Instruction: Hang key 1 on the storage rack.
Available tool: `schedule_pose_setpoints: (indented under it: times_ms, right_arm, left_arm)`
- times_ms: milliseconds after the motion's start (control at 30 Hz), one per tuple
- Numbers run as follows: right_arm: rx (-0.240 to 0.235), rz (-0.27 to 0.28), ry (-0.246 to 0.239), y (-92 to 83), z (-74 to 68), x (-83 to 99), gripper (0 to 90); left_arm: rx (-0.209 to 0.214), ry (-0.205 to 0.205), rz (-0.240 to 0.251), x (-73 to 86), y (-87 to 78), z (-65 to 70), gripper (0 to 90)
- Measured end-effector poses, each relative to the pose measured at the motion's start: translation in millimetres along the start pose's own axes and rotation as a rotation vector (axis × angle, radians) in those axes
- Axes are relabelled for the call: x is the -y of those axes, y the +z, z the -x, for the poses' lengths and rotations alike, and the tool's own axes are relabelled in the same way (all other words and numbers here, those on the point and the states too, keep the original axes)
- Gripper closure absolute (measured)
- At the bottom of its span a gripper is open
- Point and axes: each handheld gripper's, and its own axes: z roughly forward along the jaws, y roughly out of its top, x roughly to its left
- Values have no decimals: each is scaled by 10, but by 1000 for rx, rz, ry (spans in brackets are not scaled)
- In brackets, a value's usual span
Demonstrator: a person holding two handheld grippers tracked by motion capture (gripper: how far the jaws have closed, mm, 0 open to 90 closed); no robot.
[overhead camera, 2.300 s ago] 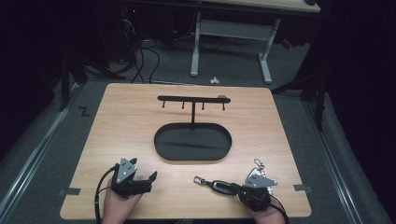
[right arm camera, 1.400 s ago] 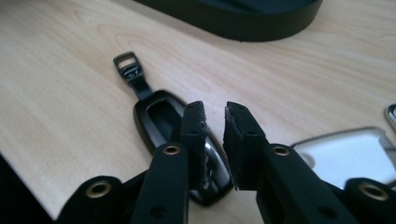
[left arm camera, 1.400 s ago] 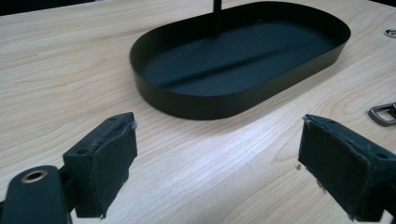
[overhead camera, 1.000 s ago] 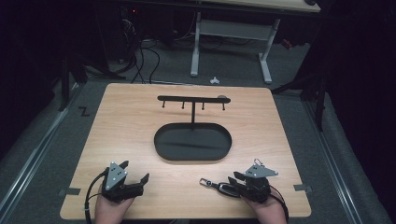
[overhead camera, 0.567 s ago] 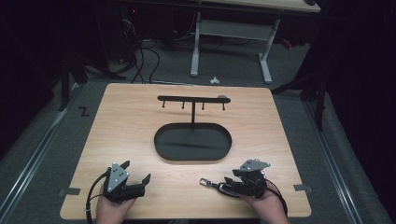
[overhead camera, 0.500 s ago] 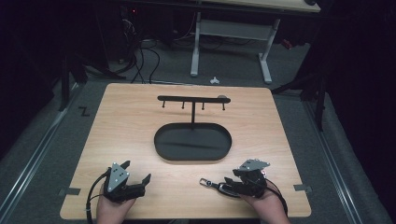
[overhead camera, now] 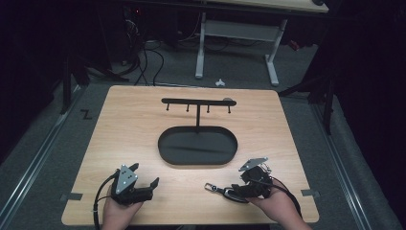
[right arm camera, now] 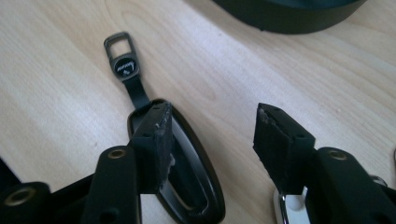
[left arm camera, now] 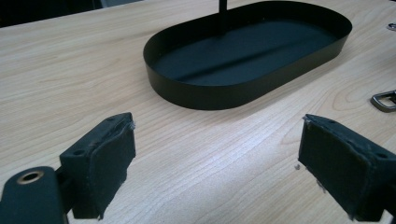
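Note:
A black key fob (overhead camera: 231, 194) with a short strap and a metal loop (overhead camera: 209, 187) lies flat on the wooden table near its front edge. My right gripper (overhead camera: 238, 188) hovers low over it, pointing left. In the right gripper view the fob (right arm camera: 187, 182) lies under and beside one jaw, the loop (right arm camera: 119, 45) ahead of it. The right gripper (right arm camera: 212, 140) is open, its jaws have just been opening, and the pads do not press on the fob. My left gripper (overhead camera: 145, 174) rests at the front left, open and empty (left arm camera: 215, 158).
A black oval tray (overhead camera: 197, 162) sits mid-table with a thin post and a hook bar (overhead camera: 197, 101) rising from it. Its wall (left arm camera: 243, 95) is just ahead of the left gripper. Bare wood lies around the tray. Desk legs and cables stand beyond the far edge.
The right gripper's jaws have spread apart over the key fob and the gripper has lifted slightly. The fob stays on the table. The left gripper has kept still over the last second.

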Motion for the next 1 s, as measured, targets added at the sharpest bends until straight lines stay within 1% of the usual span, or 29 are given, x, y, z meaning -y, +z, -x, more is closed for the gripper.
schedule_pose_setpoints:
  times_ms: [33,133,267,300,333,367,400,433,467,500,533,567,600,767,800,833,933,1000]
  right_arm:
    - [-3,-20,-6,-1,-3,-17,460]
    - [10,-78,-33,-11,-20,-69,455]
    - [-14,-146,-63,-2,-35,-152,440]
    - [-14,-146,-63,-2,-35,-152,440]
    - [-22,-184,-87,13,-54,-201,441]
    - [-22,-184,-87,13,-54,-201,441]
    - [-29,-199,-106,26,-65,-225,437]
    - [-43,-243,-131,58,-94,-275,424]
    - [-43,-243,-131,58,-94,-275,424]
    - [-44,-260,-143,78,-112,-296,418]
    - [-47,-293,-164,116,-146,-333,413]
    - [-47,-293,-164,116,-146,-333,413]
    - [-54,-315,-187,147,-175,-365,412]
    - [-66,-343,-225,212,-251,-443,408]
    - [-66,-343,-225,212,-251,-443,408]
    - [-69,-353,-237,239,-279,-478,408]
    - [-74,-370,-256,289,-316,-526,427]
    - [-68,-380,-269,329,-341,-554,436]
  left_arm:
    - [3,0,0,0,6,4,113]
    - [9,4,0,-6,14,13,113]
    - [15,2,-2,-8,24,11,113]
    - [15,2,-2,-8,24,11,113]
    - [19,3,-5,-11,31,11,113]
    - [19,3,-5,-11,31,11,113]
    - [21,2,-5,-11,36,14,113]
    - [21,4,-4,-12,41,20,113]
    - [20,6,-3,-14,44,26,113]
    - [21,8,-4,-17,45,29,113]
    - [25,8,-6,-22,47,32,113]
    - [25,8,-6,-22,47,32,113]
    - [25,8,-6,-26,48,34,113]
    - [25,11,-2,-32,52,36,113]
    - [25,11,-2,-32,52,36,113]
    - [25,11,-1,-33,54,38,113]
    - [25,18,-3,-35,59,43,113]
    - [26,18,-1,-38,58,42,113]
